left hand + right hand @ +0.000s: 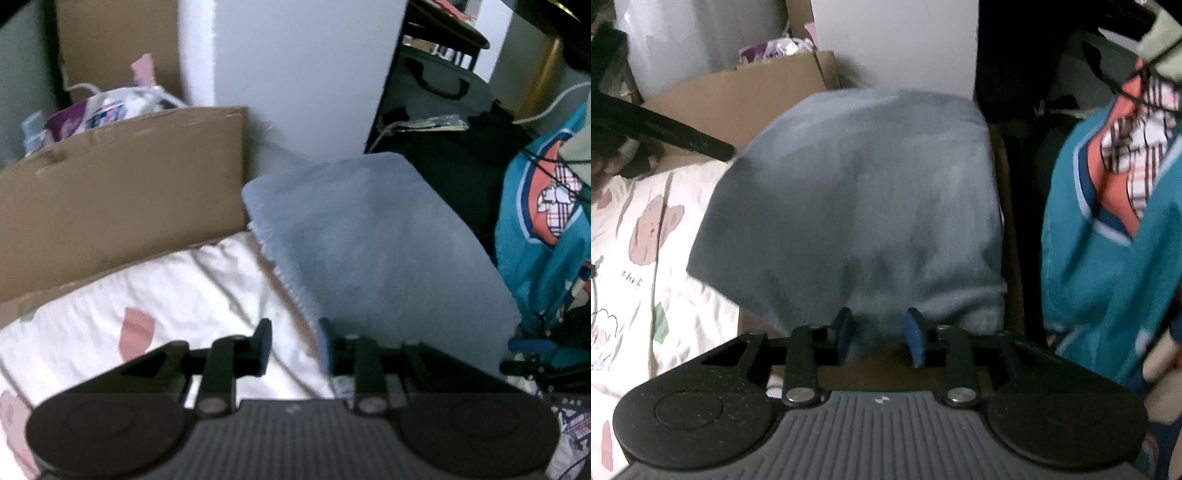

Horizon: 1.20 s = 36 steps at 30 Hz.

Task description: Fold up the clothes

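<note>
We see a folded grey-blue fleece garment (373, 240) lying on a bed, partly on a white sheet with pink prints (166, 295) and partly past its edge, near a white wall panel (295, 74). Beside it to the left stands an open cardboard box (122, 192) with plastic bags inside. To the right hangs a teal bag with an orange-and-plaid patch (546, 206).

In the left wrist view, our left gripper (293, 345) hovers over the seam where the garment's near left edge meets the sheet. Its jaws stand partly apart and nothing is pinched between them — the right finger sits just beside the fleece edge, and we cannot tell whether it touches.

In the right wrist view, our right gripper (879, 338) is at the garment's near edge (857, 206). Its jaws are partly apart, and a fold of fleece dips down between the blue pads (914, 338). Whether the pads actually press on the cloth is something we cannot tell — the picture is blurred there. A dark bar (665, 129) crosses the upper left of that view.
</note>
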Motion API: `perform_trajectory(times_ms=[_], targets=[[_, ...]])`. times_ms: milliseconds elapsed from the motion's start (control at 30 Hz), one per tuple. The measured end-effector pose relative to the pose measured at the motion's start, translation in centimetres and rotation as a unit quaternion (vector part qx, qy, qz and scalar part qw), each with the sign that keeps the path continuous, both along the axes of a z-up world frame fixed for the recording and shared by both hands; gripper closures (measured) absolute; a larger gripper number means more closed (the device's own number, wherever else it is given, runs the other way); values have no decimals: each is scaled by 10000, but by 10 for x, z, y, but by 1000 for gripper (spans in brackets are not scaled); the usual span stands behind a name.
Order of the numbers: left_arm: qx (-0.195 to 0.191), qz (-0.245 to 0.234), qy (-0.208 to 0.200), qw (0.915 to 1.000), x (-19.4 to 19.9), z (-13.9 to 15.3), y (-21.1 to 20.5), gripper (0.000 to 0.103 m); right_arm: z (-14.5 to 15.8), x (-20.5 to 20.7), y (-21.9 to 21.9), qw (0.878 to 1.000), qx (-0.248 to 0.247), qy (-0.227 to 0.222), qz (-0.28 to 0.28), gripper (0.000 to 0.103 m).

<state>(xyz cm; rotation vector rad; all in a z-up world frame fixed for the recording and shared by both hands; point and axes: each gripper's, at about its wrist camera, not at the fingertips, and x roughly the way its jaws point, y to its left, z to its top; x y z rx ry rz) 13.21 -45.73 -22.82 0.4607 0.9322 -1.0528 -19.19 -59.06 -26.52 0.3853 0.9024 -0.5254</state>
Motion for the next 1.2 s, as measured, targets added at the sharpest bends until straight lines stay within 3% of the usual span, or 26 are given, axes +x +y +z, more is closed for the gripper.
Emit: perform_trajectory(times_ms=[100,167,333,400,467,567,633,967,1200], targets=[[30,155,91,9998,4,11,15,58,7,-6,0,9998,82,13,-193,69],[63,244,151,9996,3,19,24,43,16,-10,-1,9994,146,-28,-313,69],[231,388,347,9984,-9,36,50,26,50,-19,-2,9977,396,-107,-535,66],[320,373,436,9978,-17,47,59,23,62,-21,-3,9958,556,-164,-703,50],[422,383,535,9969,-22,58,66,14,72,-23,-3,9940,704,-196,-816,27],[479,370,609,9963,-31,80,75,6,89,-21,3,9923,812,-179,-913,10],[505,354,510,9968,-37,99,82,1,100,-19,8,9916,798,-101,-1017,5],[449,940,429,9936,-41,186,127,1,157,-18,41,9853,1038,-78,-1353,4],[561,1312,296,9893,-45,247,164,1,212,-7,64,9915,766,10,-1051,4]])
